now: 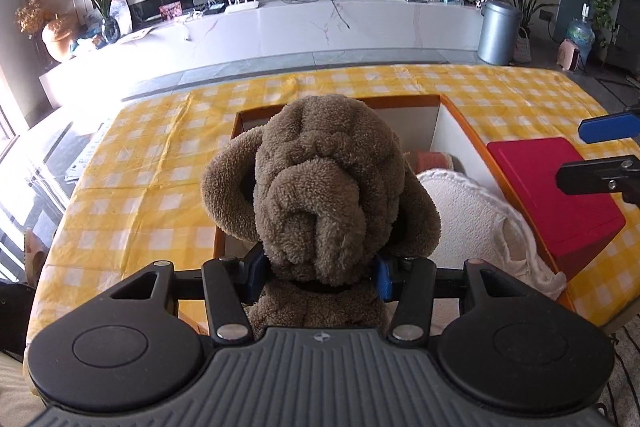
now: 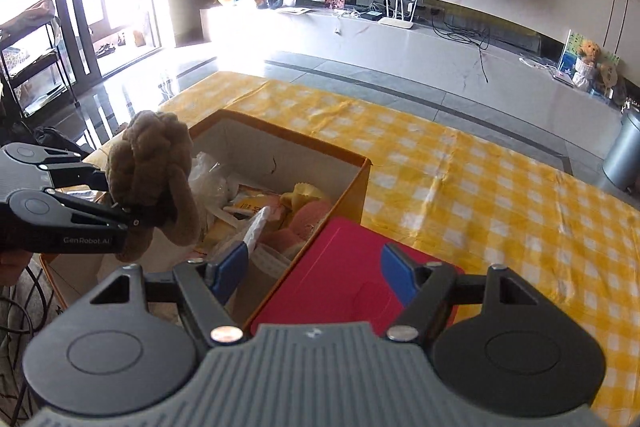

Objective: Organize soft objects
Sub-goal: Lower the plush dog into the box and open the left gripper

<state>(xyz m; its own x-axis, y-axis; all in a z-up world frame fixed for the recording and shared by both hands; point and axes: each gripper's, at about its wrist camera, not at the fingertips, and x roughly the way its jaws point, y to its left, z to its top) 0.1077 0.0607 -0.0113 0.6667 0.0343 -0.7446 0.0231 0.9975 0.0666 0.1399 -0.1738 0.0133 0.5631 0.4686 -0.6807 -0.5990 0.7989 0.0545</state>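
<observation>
Left gripper (image 1: 320, 263) held the brown plush dog (image 1: 320, 183) above the open box (image 1: 460, 115); right gripper (image 2: 312, 269) stood wide and empty.

The pads pinched the toy at the neck, so its heavy head could sag and slip free short of the box; the box sat toward the table's (image 1: 520, 91) near edge, already part filled with a white soft item (image 1: 472, 211); a red box (image 1: 552, 195) touched its right wall, narrowing entry there; the table's far side offered ample room.
</observation>
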